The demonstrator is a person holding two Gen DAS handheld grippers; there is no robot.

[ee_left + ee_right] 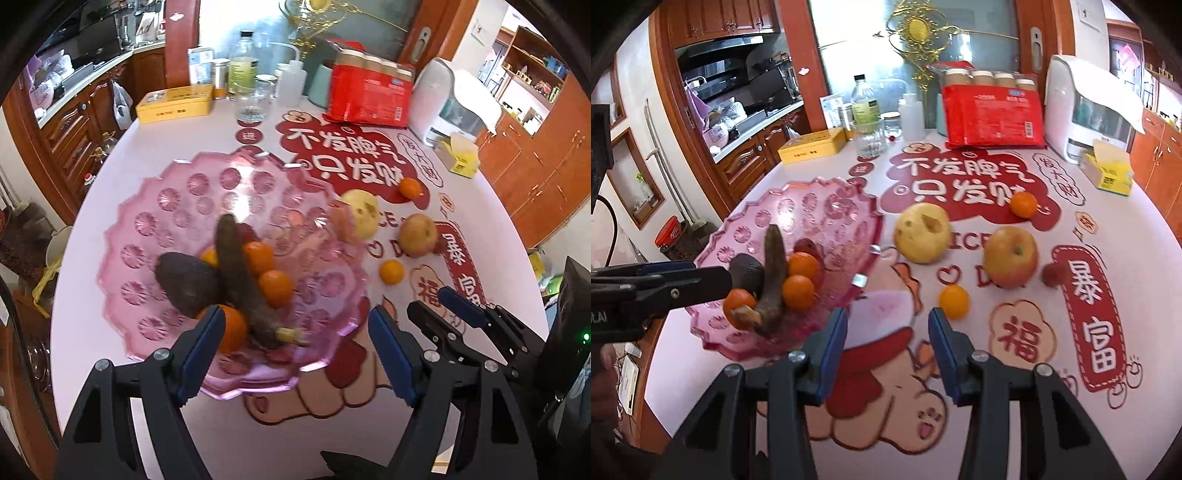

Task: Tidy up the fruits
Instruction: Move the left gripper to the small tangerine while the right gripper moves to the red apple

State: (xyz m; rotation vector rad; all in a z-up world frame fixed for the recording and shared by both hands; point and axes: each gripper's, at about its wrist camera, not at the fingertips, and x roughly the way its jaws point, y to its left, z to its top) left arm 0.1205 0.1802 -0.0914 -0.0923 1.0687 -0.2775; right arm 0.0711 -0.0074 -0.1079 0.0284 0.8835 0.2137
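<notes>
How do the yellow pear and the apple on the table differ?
The pear is pale yellow with a gouged dent; the apple is red-yellow with whole skin. The pear lies nearer the pink bowl, the apple farther away. Both are outside the bowl.

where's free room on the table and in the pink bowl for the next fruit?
Pink bowl: far and left parts bare; near-right part crowded by avocado, dark banana and oranges. Table: bare strip between bowl and pear, and the near edge by the right gripper. Crowded around apple and along the back by the red pack.
</notes>
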